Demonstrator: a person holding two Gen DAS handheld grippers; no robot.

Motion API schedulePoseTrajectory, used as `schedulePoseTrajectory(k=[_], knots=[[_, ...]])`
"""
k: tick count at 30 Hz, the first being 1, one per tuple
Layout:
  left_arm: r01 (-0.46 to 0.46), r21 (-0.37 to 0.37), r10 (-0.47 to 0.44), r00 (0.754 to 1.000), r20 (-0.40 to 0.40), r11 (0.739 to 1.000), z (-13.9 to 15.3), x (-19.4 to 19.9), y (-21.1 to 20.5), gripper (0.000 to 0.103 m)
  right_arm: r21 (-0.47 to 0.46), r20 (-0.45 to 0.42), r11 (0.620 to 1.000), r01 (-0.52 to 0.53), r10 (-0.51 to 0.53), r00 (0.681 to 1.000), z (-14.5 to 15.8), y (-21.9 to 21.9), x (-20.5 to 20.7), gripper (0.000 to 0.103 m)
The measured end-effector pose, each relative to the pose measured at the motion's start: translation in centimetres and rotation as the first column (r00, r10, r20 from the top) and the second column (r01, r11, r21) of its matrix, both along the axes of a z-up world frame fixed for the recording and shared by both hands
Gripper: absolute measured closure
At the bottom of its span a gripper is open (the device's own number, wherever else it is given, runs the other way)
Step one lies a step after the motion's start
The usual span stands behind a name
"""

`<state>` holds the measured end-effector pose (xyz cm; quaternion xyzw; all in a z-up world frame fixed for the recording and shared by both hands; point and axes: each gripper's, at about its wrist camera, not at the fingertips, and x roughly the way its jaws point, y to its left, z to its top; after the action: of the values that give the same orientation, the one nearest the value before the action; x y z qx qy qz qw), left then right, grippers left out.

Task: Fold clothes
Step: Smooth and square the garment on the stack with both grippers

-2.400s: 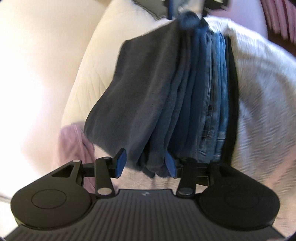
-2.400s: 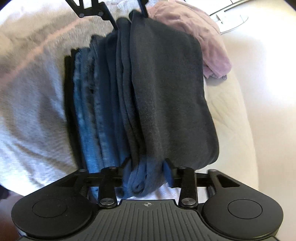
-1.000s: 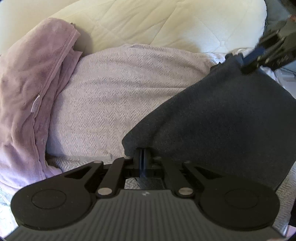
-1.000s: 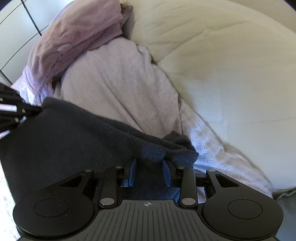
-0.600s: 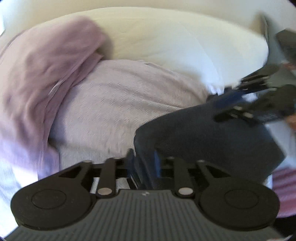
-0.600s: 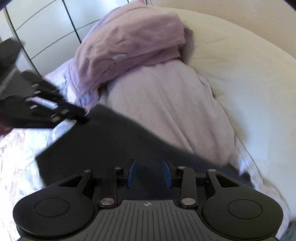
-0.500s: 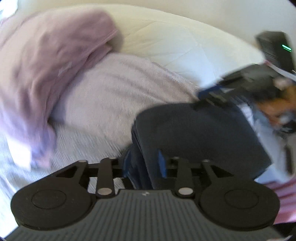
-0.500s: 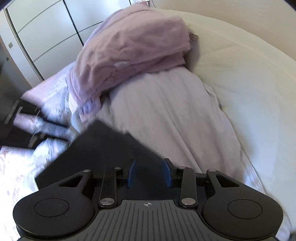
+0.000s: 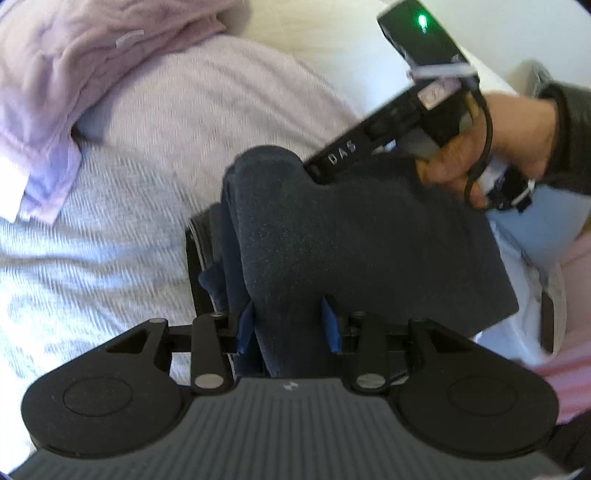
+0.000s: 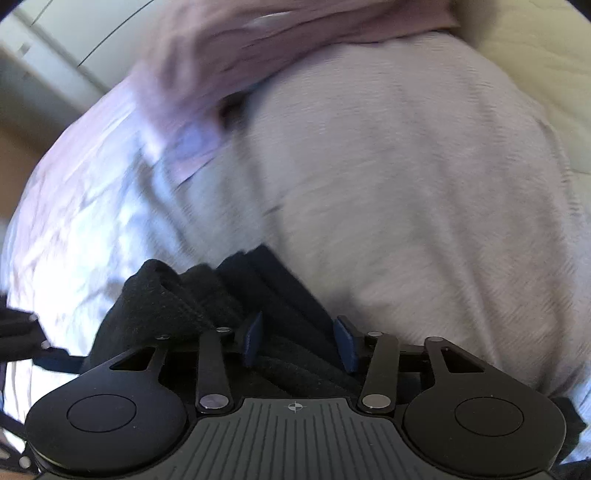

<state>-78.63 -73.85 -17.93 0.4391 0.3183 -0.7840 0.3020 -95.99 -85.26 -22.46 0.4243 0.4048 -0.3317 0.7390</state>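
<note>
A dark navy garment [image 9: 351,236] is folded into a thick bundle above the lavender knitted blanket [image 9: 122,206]. My left gripper [image 9: 288,326] is shut on the bundle's near end, its blue pads [image 9: 244,326] pressing both sides of the fold. In the right wrist view the same dark folds [image 10: 173,295] bunch up between the blue pads of my right gripper [image 10: 299,345], which is shut on them. From the left wrist view, the right tool's black handle [image 9: 369,144] reaches into the bundle's far end, held by a hand [image 9: 509,147]. Its fingertips are hidden by cloth.
A crumpled purple garment [image 9: 74,62] lies at the upper left on the blanket, blurred in the right wrist view [image 10: 280,44]. A cream quilted pillow [image 9: 325,26] lies behind. White cupboard doors [image 10: 74,33] stand at the far left. Pink striped bedding [image 9: 569,354] shows at the right edge.
The dark garment was spread between the two grippers; now they have come together and it is folded into a thick bundle. My left gripper went from pinching a thin edge to clamping the thick fold.
</note>
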Motion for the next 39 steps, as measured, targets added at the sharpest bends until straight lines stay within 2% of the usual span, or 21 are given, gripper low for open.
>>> schedulePoseTrajectory(k=[2, 4, 6, 9, 13, 14, 17, 18, 20, 23, 25, 26, 29, 34, 37, 39], knots=[[-0.019, 0.006, 0.019, 1.0, 0.006, 1.0, -0.4, 0.1, -0.3, 0.068, 0.001, 0.02, 1.0, 0.002, -0.002, 1.0, -0.9, 0.4, 0.3, 0.057], [-0.045, 0.017, 0.045, 0.999, -0.002, 0.999, -0.6, 0.2, -1.4, 0.062, -0.001, 0.014, 1.0, 0.006, -0.006, 1.0, -1.0, -0.2, 0.2, 0.057], [-0.028, 0.02, 0.029, 1.0, -0.001, 0.999, -0.1, -0.1, -2.1, 0.056, -0.005, 0.005, 1.0, 0.009, -0.009, 1.0, -1.0, -0.9, 0.1, 0.057], [0.017, 0.004, -0.017, 1.0, 0.015, 1.0, 0.8, -0.9, -2.0, 0.056, -0.085, -0.022, 0.996, -0.008, 0.006, 1.0, 1.9, -0.5, -0.2, 0.057], [0.083, -0.046, -0.081, 0.996, 0.048, 0.995, 2.9, -1.5, -1.0, 0.068, -0.198, 0.019, 0.978, 0.068, -0.066, 0.998, 6.6, 3.1, -2.9, 0.052], [0.103, -0.068, -0.099, 0.994, 0.053, 0.992, 3.6, -1.6, -0.8, 0.068, -0.218, 0.026, 0.972, 0.083, -0.08, 0.996, 7.5, 4.3, -3.7, 0.051], [0.161, -0.135, -0.155, 0.986, 0.054, 0.978, 5.3, -2.5, -1.0, 0.068, -0.217, 0.034, 0.967, 0.13, -0.126, 0.991, 8.7, 8.6, -6.0, 0.048], [0.179, -0.152, -0.171, 0.983, 0.062, 0.972, 5.5, -3.1, -1.3, 0.068, -0.207, 0.038, 0.968, 0.145, -0.14, 0.989, 8.6, 10.1, -6.6, 0.048], [0.219, -0.164, -0.204, 0.974, 0.1, 0.962, 4.6, -4.6, -2.1, 0.078, -0.171, 0.039, 0.97, 0.171, -0.166, 0.985, 7.8, 12.6, -7.1, 0.048], [0.26, -0.139, -0.237, 0.958, 0.161, 0.956, 1.6, -5.5, -2.6, 0.079, -0.069, -0.002, 0.982, 0.174, -0.174, 0.985, 4.4, 15.6, -7.1, 0.048], [0.27, -0.146, -0.244, 0.954, 0.171, 0.952, 0.4, -5.4, -2.4, 0.079, -0.084, -0.011, 0.984, 0.157, -0.158, 0.987, 2.9, 17.1, -6.7, 0.048], [0.273, -0.143, -0.247, 0.953, 0.174, 0.951, 0.8, -5.4, -2.4, 0.079, -0.095, -0.015, 0.984, 0.153, -0.155, 0.988, 2.8, 17.5, -6.5, 0.048], [0.277, -0.138, -0.251, 0.951, 0.18, 0.951, 1.8, -5.6, -3.0, 0.079, -0.077, 0.006, 0.979, 0.187, -0.187, 0.982, 4.8, 17.0, -7.1, 0.048], [0.268, -0.142, -0.241, 0.953, 0.183, 0.953, 2.1, -7.1, -6.1, 0.079, -0.18, -0.009, 0.941, 0.287, -0.293, 0.956, 8.5, 14.6, -10.9, 0.048], [0.262, -0.145, -0.234, 0.954, 0.185, 0.954, 2.3, -7.9, -7.9, 0.078, -0.182, -0.039, 0.911, 0.371, -0.383, 0.923, 7.8, 11.8, -14.0, 0.048], [0.237, -0.142, -0.211, 0.962, 0.173, 0.961, 1.0, -7.7, -8.7, 0.078, -0.127, -0.034, 0.898, 0.42, -0.428, 0.903, 5.9, 9.9, -15.6, 0.048]])
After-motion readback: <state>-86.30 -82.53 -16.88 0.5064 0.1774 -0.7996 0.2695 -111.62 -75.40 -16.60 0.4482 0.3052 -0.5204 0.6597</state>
